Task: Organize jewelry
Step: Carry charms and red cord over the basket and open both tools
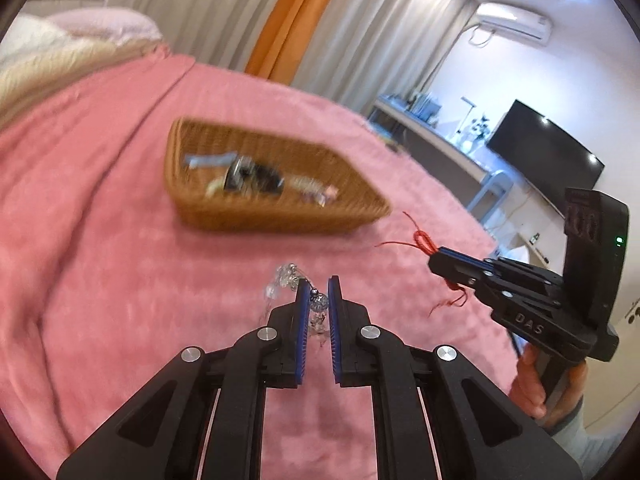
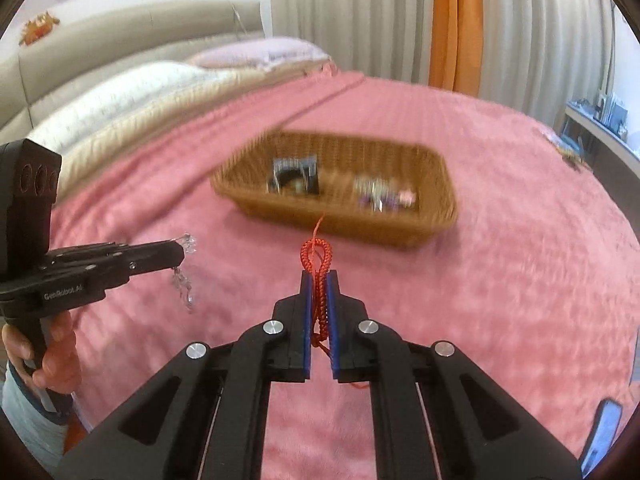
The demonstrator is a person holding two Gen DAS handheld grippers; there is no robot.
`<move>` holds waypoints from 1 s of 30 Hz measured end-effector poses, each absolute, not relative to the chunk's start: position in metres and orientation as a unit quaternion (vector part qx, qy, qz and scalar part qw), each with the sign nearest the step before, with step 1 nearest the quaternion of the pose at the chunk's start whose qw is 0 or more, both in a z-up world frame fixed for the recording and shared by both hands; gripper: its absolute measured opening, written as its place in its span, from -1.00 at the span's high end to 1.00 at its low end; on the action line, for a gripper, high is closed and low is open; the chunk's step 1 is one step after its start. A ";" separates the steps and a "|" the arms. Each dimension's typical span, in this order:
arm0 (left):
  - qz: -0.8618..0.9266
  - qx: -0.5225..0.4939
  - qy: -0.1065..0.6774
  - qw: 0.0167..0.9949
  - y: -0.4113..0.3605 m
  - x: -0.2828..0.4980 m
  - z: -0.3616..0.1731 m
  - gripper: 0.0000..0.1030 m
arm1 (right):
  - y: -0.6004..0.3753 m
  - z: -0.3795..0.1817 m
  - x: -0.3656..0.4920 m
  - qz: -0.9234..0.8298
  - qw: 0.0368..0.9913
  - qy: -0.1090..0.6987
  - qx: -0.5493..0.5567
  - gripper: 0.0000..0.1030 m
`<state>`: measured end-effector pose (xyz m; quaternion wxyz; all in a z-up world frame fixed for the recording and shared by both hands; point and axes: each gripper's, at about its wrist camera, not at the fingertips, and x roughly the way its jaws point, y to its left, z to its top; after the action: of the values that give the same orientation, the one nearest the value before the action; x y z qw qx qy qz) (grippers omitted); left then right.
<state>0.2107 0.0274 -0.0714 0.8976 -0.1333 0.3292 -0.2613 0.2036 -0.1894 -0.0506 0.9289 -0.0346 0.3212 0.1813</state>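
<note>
Dangling from the left gripper (image 1: pixel 318 294), a clear beaded bracelet (image 1: pixel 286 280) was pinched between the blue pads (image 1: pixel 303 320), its crystal beads trailing off to the left of the fingertips and hanging just above the pink blanket (image 1: pixel 100 240). In the right wrist view the same bracelet (image 2: pixel 182 284) drooped below the tip of that gripper (image 2: pixel 180 250), whose jaws were drawn nearly together on it.

A red braided cord (image 2: pixel 318 280) was clamped in the right gripper (image 2: pixel 319 292), whose jaws stood closed tight on it; a loop rose above the fingertips and a frayed end hung out behind the pads. From the left wrist view the cord (image 1: pixel 424 242) stuck out ahead of the right gripper (image 1: pixel 434 258), with loose strands falling beneath it.

Both grippers were held above the bed, well apart from each other, each in a person's hand (image 2: pixel 52 356).

Beyond them, nearer the far edge of the bed, a wicker basket (image 1: pixel 280 216) sat on the blanket, holding several small blurred pieces, some dark, some pale. Pillows (image 2: pixel 132 88) lay along the head of the bed.
</note>
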 end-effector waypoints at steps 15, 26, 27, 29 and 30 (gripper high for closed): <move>-0.266 -0.104 0.251 0.925 0.006 0.320 0.018 0.85 | -0.194 0.018 0.338 0.170 0.953 0.251 0.020 0.90; -0.216 -0.100 0.302 0.923 0.002 0.390 -0.046 0.85 | -0.194 -0.070 0.415 0.144 0.931 0.332 0.046 0.90; -0.214 -0.101 0.307 0.922 0.002 0.392 -0.050 0.85 | -0.193 -0.078 0.418 0.147 0.927 0.343 0.043 0.90; -0.212 -0.105 0.314 0.919 0.004 0.397 -0.057 0.85 | -0.190 -0.086 0.421 0.152 0.920 0.358 0.043 0.90; -0.211 -0.106 0.319 0.918 0.004 0.398 -0.060 0.85 | -0.188 -0.089 0.422 0.154 0.916 0.368 0.040 0.90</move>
<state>0.3981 0.0042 -0.0600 0.9181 -0.1063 0.3186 -0.2105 0.4224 -0.1879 -0.0890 0.9160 0.0395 0.3684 0.1539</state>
